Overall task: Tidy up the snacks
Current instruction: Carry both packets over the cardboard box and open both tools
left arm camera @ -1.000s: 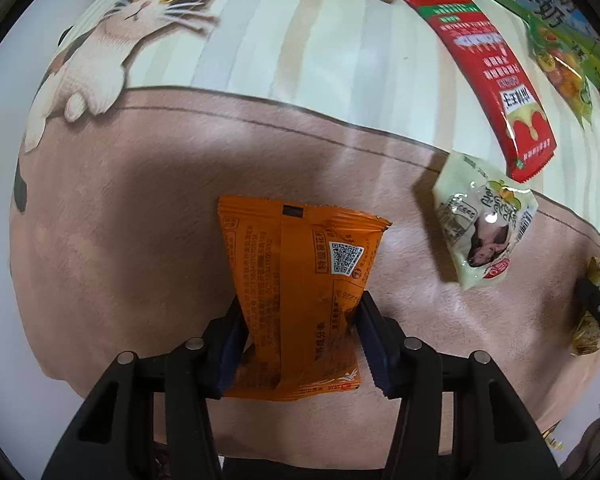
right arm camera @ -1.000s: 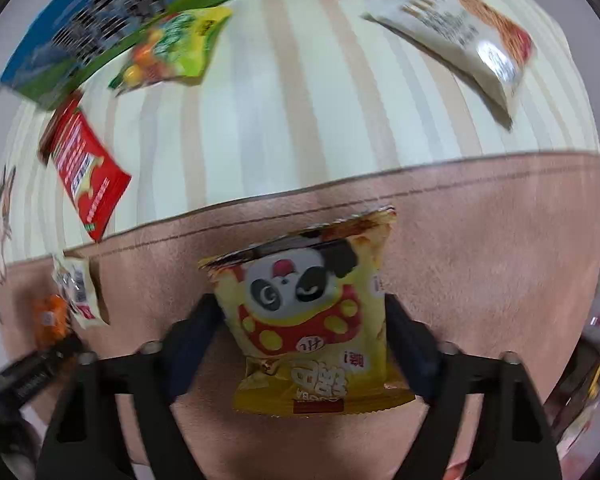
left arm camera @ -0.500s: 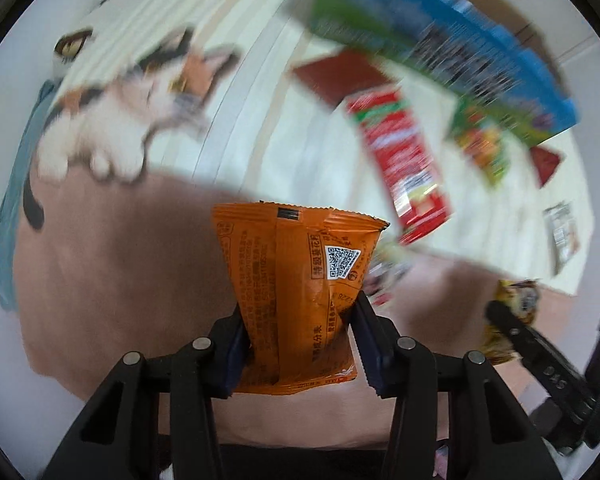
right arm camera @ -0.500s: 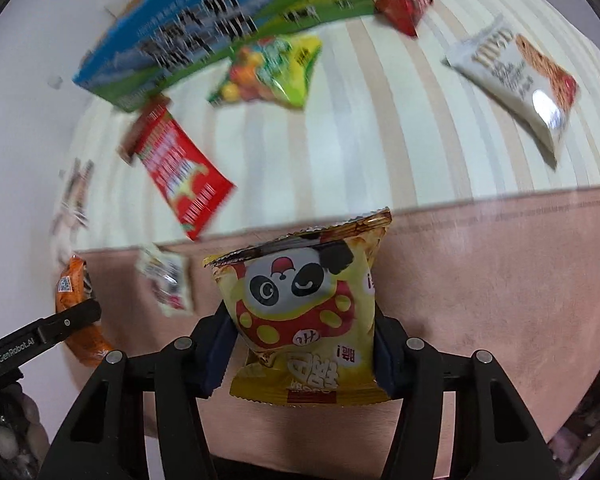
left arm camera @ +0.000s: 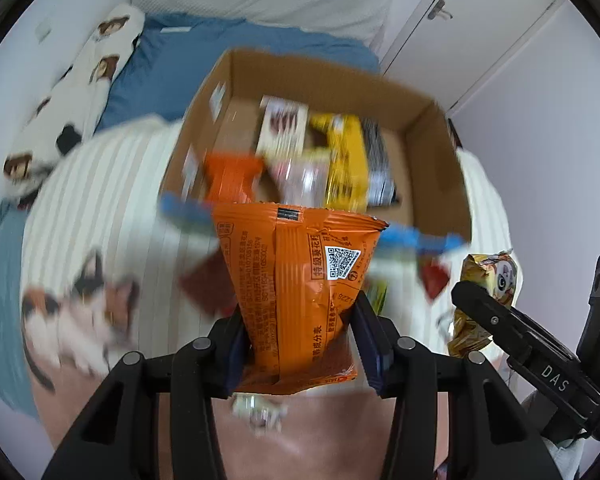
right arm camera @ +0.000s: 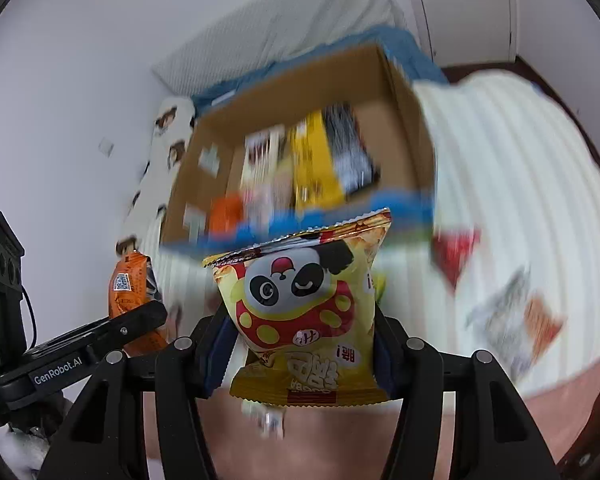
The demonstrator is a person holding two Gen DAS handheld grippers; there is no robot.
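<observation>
1. Gripping the orange snack packet (left arm camera: 300,296), the left gripper (left arm camera: 302,344) has both pads pressed on the packet's lower sides; the packet stands upright at 6 o'clock in the left wrist view.
2. The cardboard box (left arm camera: 236,76) lies at 12 o'clock beyond the packet, open-topped, with blurred packets inside.
3. The right gripper (right arm camera: 302,350) is clamped on the yellow panda snack packet (right arm camera: 304,312), held upright at 6 o'clock in the right wrist view.
4. A red packet (right arm camera: 454,256) lies at 3 o'clock on the striped blanket (right arm camera: 520,168).
</observation>
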